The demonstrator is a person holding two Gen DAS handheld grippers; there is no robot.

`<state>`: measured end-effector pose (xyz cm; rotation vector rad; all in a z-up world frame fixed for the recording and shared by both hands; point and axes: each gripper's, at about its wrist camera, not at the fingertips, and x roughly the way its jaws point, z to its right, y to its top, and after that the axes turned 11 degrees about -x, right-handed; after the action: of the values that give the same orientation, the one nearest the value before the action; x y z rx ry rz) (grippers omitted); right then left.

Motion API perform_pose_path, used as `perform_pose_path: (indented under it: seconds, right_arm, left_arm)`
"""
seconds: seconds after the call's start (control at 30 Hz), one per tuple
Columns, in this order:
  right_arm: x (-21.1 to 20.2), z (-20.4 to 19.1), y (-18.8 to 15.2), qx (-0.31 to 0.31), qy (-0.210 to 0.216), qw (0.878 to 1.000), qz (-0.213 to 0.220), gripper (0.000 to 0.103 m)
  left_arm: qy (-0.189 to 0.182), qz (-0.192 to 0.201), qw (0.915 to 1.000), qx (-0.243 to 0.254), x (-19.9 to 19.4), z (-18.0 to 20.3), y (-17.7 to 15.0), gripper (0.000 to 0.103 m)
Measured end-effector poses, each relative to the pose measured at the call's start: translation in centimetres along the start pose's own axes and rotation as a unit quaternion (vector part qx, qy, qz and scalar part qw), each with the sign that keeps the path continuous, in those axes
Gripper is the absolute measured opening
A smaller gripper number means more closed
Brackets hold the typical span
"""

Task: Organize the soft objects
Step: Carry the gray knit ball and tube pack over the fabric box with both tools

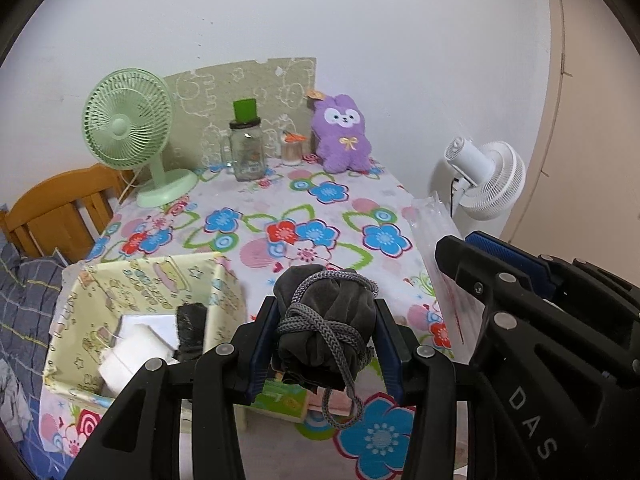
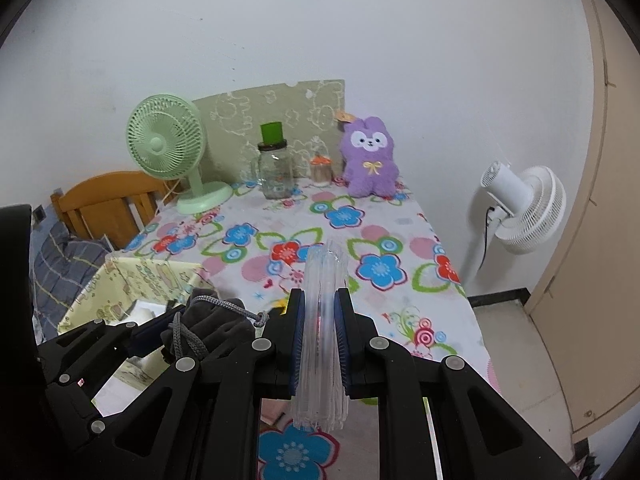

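My left gripper is shut on a dark grey cloth bundle tied with a grey cord, held above the flowered table. Beside it to the left stands a pale yellow patterned box holding a white roll and a dark item. My right gripper is shut on a clear plastic packet standing on edge between its pads. In the right wrist view the cloth bundle shows at the left, with the yellow box behind it. A purple plush rabbit sits at the table's far edge.
At the back stand a green desk fan, a glass jar with a green cap, and a small container. A white floor fan is off the table's right side. A wooden chair and checked bedding lie to the left.
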<state>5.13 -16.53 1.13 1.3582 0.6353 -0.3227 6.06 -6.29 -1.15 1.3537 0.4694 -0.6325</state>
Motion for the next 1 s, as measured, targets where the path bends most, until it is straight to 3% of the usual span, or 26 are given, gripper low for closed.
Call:
perform_pose_path:
  seconds: [1.0]
  right_arm:
    - [2.7,-7.8,4.1,-0.045,0.053,0.998,0.008,0.018]
  left_arm:
    - [0.050,0.021,0.9979,-0.035,-0.9,-8.0,2.4,0.047]
